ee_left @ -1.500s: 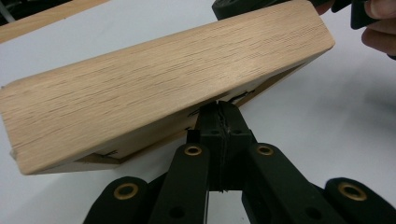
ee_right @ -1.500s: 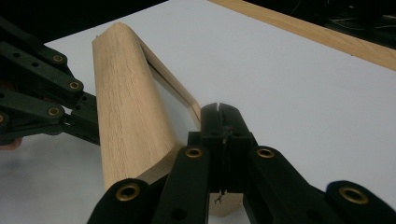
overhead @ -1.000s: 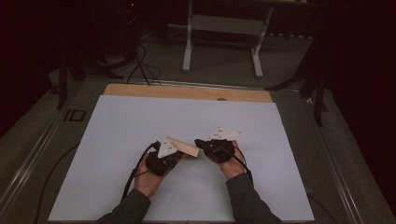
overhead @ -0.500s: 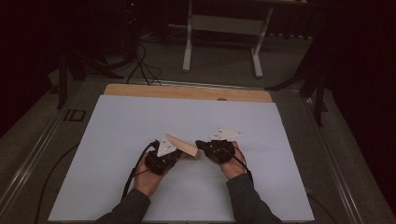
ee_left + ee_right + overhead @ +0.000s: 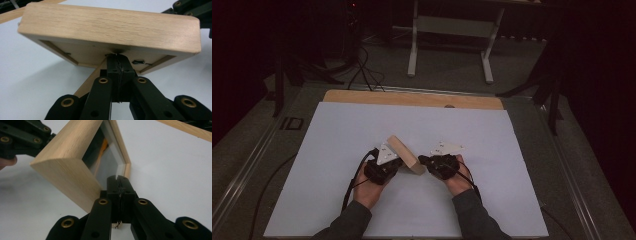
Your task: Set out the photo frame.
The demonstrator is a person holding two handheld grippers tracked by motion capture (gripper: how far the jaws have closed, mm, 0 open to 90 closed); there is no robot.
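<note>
on the white sheet, near the middle of the table (image 5: 337, 130), a small wooden picture frame (image 5: 403, 153) sits tipped up on one edge. its glass front leans toward the person's right side and its back leans toward the left. i think it stands like that because a thin wooden leg (image 5: 87, 83) at the back props it up, and the two tools are steadying it from both sides.

the left gripper (image 5: 384, 167) is behind the frame. its two black jaws are pressed flat together with nothing between them, and the tip pokes at the back of the frame, right under the top edge. it looks like it touches the back board there, maybe to push or hold the frame so it does not fall.

the right gripper (image 5: 437, 164) is on the glass side. its jaws are together too, with nothing held. the tip is right by the lower corner of the frame; i cannot tell if it touches.

a hand holds each tool, with dark sleeves coming in from the near side. past the sheet is a strip of bare wood (image 5: 412, 99), then the dark floor and a grey stand (image 5: 452, 30).
</note>
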